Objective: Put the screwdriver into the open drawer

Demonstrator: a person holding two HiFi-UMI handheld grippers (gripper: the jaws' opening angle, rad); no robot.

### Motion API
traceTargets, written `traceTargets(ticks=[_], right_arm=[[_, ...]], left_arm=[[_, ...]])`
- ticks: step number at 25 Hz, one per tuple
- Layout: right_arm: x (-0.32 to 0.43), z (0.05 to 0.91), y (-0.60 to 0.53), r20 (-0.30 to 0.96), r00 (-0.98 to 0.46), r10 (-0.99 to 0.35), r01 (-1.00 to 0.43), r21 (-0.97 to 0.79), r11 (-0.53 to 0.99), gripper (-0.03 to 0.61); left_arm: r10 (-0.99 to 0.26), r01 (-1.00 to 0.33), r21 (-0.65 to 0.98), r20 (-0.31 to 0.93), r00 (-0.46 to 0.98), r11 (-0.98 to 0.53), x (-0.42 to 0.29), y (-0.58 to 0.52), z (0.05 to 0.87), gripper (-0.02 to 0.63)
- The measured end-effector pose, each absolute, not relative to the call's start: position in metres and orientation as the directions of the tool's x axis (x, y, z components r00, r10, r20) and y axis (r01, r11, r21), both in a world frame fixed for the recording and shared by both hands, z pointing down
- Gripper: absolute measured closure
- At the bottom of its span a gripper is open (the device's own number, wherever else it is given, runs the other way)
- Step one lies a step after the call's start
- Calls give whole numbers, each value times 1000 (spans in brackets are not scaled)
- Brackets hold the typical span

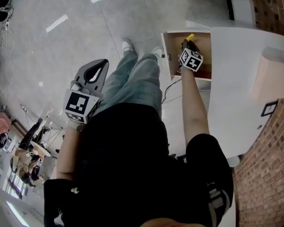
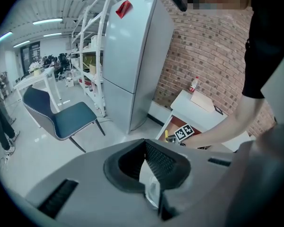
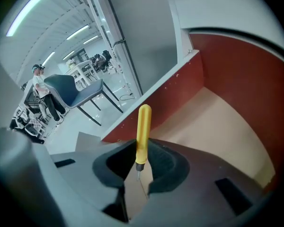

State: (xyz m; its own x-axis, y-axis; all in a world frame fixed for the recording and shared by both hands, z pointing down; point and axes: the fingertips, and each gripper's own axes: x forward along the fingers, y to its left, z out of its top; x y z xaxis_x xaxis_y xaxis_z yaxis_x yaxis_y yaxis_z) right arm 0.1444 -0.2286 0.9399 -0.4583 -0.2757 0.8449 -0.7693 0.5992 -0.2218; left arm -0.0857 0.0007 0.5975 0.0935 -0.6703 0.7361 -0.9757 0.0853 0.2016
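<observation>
Head view. Right gripper down inside the open drawer of the white cabinet, marker cube on top. Yellow screwdriver clamped in it, handle end poking past the jaw tips toward the drawer's far edge. Hard to tell from here whether the handle touches the drawer floor. Left gripper well apart, out over the grey floor beside the person's leg, tips together, nothing in them.

Left gripper view. Left gripper's jaw tips meeting at the front, only bare floor seen through the gap behind them, so closed and empty. Far behind: the drawer, the right gripper's cube and a bit of yellow handle beside it. Blue chair off to the left.

Right gripper view. Jaws closed on the screwdriver, pads pinching the lower end of the yellow handle. Rest of the handle straight out ahead of the tips, thin metal shaft pointing back between the fingers. Drawer's pale wooden floor right below and ahead, red-brown side wall just beyond the handle tip.
</observation>
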Motion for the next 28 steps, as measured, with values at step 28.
traceTargets(ticks=[28], right_arm=[[148, 984, -231, 909, -325, -260, -822, -136, 553, 449]], left_arm=[[-645, -964, 228, 760, 86, 140, -94, 32, 614, 611]])
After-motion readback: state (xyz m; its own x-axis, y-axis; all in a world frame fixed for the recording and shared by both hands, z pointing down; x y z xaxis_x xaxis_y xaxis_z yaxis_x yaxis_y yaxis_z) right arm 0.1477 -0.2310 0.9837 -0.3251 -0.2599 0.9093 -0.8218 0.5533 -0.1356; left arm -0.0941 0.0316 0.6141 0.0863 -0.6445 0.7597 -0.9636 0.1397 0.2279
